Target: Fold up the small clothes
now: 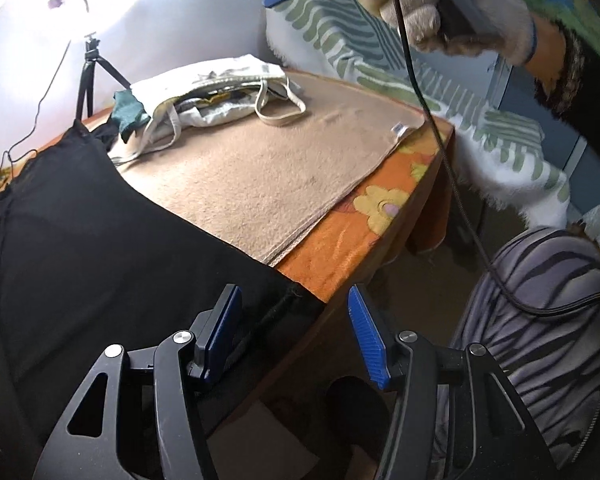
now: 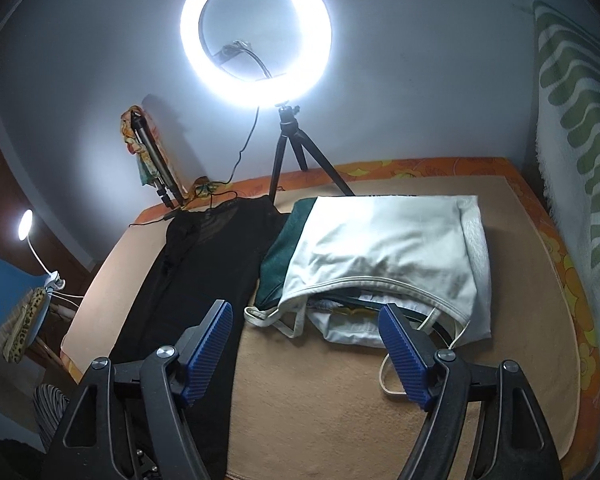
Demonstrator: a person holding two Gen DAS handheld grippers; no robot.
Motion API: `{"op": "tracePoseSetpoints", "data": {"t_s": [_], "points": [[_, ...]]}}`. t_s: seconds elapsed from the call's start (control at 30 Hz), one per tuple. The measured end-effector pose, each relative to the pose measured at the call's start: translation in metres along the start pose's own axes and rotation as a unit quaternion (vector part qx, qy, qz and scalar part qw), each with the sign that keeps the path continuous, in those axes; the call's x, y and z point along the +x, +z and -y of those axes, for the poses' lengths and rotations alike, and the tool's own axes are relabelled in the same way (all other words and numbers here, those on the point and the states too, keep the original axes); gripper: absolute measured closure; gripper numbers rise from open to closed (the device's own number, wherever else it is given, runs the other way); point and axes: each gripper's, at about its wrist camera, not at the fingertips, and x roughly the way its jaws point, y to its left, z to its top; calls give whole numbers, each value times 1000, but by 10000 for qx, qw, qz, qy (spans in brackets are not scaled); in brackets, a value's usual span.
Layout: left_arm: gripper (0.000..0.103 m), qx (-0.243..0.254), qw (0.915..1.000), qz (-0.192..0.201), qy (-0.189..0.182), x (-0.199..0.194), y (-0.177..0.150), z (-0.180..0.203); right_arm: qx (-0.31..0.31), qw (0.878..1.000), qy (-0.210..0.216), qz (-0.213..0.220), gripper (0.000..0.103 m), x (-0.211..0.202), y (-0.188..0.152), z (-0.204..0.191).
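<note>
The black garment [image 2: 204,280] lies spread flat along the worktop's [image 2: 340,420] left side, beside the white bag [image 2: 388,248]. Left tongs [image 1: 296,340] and right tongs [image 2: 306,356] both gape, empty. Folding looks about to begin; next, each tongs needs an edge to pinch.

A sheer black garment [image 2: 204,264] lies on a plain tan blanket [image 2: 340,400], over an orange cloth printed with yellow flowers [image 1: 380,208]. The cloth tote bag [image 2: 392,248] is off-white, with dark green fabric [image 2: 280,264] beside it. Each tool has ribbed blue pads [image 2: 210,352] on black arms. A white hanging textile carries wavy green stripes [image 2: 576,112].
</note>
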Motion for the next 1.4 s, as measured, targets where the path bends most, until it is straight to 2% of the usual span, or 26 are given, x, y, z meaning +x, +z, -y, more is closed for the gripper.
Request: {"op": "tracePoseSetpoints", "data": {"t_s": [0.1, 0.27, 0.37, 0.43, 0.5, 0.57, 0.7, 0.73, 0.8, 1.07, 1.23, 1.4], "points": [[48, 33, 9998, -178, 44, 10, -3, 0, -7, 10000, 23, -72, 26, 11, 4, 2], [49, -23, 9999, -93, 79, 11, -3, -6, -178, 9997, -4, -168, 26, 28, 12, -7], [66, 172, 9998, 28, 127, 13, -4, -3, -234, 9995, -1, -226, 27, 39, 18, -11], [87, 188, 9997, 114, 134, 13, -4, -8, -250, 9994, 3, -258, 27, 47, 22, -14], [95, -23, 9999, 101, 1, 13, -2, -19, -250, 9993, 38, -281, 29, 56, 29, -17], [95, -365, 9990, 132, -230, 9, 0, -34, -244, 9992, 120, -294, 30, 68, 38, -22], [96, -794, 9951, 404, -428, -9, -1, -53, -369, 9985, 231, -336, 35, 98, 58, -38], [96, -868, 9941, 464, -444, -13, -2, -57, -407, 9982, 229, -364, 36, 108, 64, -43], [96, -1030, 9920, 560, -472, -21, -3, -66, -431, 9975, 260, -486, 46, 133, 75, -51], [96, -1518, 9846, 739, -446, -34, -8, -92, -520, 9918, 267, -1138, 56, 242, 116, -71], [96, -1693, 9812, 816, -442, -40, -11, -99, -262, 9853, -291, -1662, 56, 291, 119, -64], [96, -1775, 9792, 834, -521, -40, -14, -102, 86, 9784, -602, -1974, 55, 319, 115, -49]]}}
